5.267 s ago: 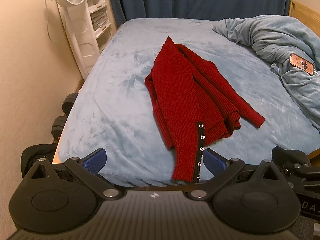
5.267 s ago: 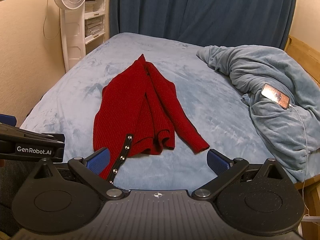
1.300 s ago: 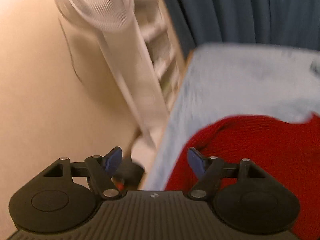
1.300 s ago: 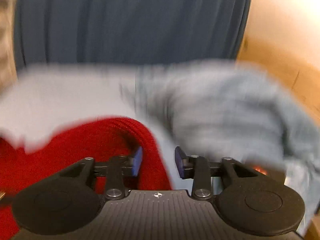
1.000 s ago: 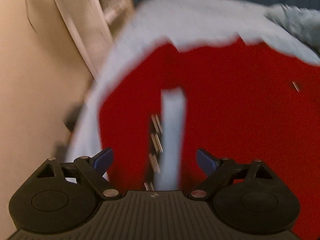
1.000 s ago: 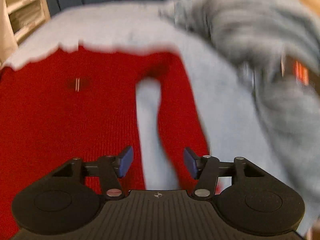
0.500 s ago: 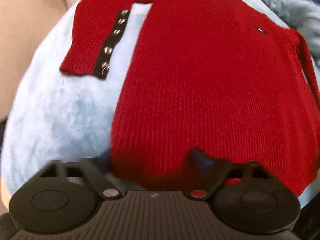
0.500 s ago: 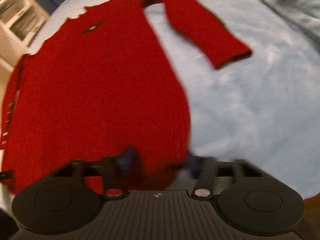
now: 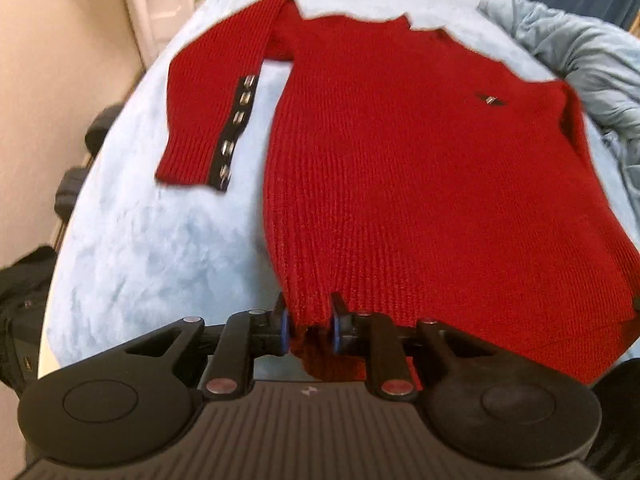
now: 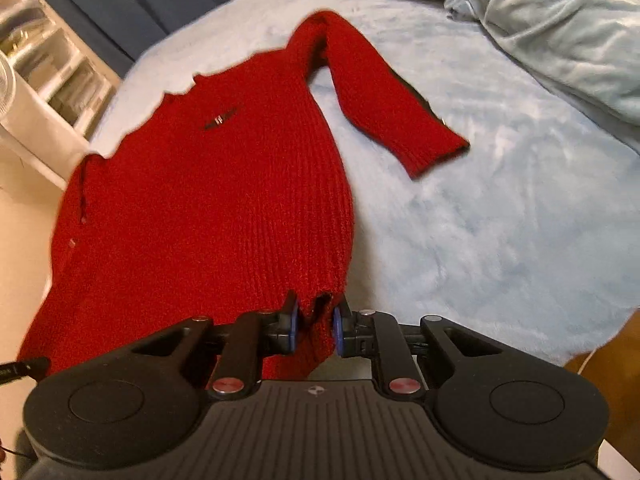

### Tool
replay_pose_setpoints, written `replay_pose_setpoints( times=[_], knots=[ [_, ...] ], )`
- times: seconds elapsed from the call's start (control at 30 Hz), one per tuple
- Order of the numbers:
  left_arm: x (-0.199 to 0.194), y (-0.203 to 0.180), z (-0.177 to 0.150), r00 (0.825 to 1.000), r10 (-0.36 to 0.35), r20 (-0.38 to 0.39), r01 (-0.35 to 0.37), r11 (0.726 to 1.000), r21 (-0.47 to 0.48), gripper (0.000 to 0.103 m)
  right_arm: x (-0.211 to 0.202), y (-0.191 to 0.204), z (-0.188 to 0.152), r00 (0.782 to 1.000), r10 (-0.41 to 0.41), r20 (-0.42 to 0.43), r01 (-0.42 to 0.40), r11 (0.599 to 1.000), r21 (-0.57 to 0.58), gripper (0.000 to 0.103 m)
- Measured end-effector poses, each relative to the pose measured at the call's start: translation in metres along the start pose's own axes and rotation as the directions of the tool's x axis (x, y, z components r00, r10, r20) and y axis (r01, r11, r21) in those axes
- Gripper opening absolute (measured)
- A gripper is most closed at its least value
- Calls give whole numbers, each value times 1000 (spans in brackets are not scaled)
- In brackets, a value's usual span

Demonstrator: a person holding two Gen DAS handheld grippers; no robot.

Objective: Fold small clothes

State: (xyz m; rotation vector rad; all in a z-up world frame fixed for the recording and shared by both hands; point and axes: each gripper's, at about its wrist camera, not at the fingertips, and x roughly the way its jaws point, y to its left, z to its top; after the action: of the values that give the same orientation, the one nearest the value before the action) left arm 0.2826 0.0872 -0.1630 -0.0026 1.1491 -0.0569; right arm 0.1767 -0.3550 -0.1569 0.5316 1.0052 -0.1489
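My left gripper [image 9: 307, 330] and right gripper [image 10: 314, 330] are each clamped on a bottom corner of the red sweater [image 9: 420, 168], so I judge this the spreading step; next I'd lower the hem and let go before folding the sleeves. Five seconds ago it lay bunched mid-bed; now it lies flat on the blue bedspread [image 10: 500, 220], sleeves out.

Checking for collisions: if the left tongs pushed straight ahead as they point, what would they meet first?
The red sweater itself: the left tongs already pinch its hem, and its body lies directly ahead on the bed.
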Motion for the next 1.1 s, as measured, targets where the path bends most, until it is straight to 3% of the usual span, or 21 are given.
replay_pose_setpoints(
  times=[0.1,0.13,0.17,0.23,0.27,0.43,0.57,0.67,0.8,0.97,1.1],
  knots=[
    [25,13,-7,996,68,-58,-70,997,-35,33,27,-5,-16,993,-87,-76,86,996,-22,21],
    [26,18,-8,995,71,-66,-75,996,-51,50,34,-4,-19,983,-152,-102,147,988,-49,22],
    [25,25,-8,996,72,-60,-76,994,-75,57,36,-2,-21,975,-197,-100,191,979,-68,32],
    [17,39,-4,996,83,-16,-84,992,-96,79,25,-2,-21,979,-197,-48,193,978,-81,49],
    [12,42,-2,995,97,3,-96,991,-92,85,16,-1,-20,982,-187,-8,186,979,-80,54],
    [9,63,33,983,163,90,-157,985,-70,89,-13,14,4,974,-139,179,158,983,-95,58],
    [21,61,69,973,202,114,-196,978,-65,97,0,39,25,955,-86,284,132,980,-147,66],
    [38,57,93,964,240,115,-234,970,-59,101,33,54,33,962,-99,255,141,979,-148,66],
    [66,49,113,971,228,77,-228,974,-4,101,66,62,32,973,-103,206,135,979,-151,66],
    [88,48,121,964,258,63,-260,965,42,101,76,72,24,966,-132,222,180,961,-212,66],
    [102,59,125,961,275,38,-277,959,60,101,81,76,22,973,-124,196,166,963,-214,66]
  ],
)
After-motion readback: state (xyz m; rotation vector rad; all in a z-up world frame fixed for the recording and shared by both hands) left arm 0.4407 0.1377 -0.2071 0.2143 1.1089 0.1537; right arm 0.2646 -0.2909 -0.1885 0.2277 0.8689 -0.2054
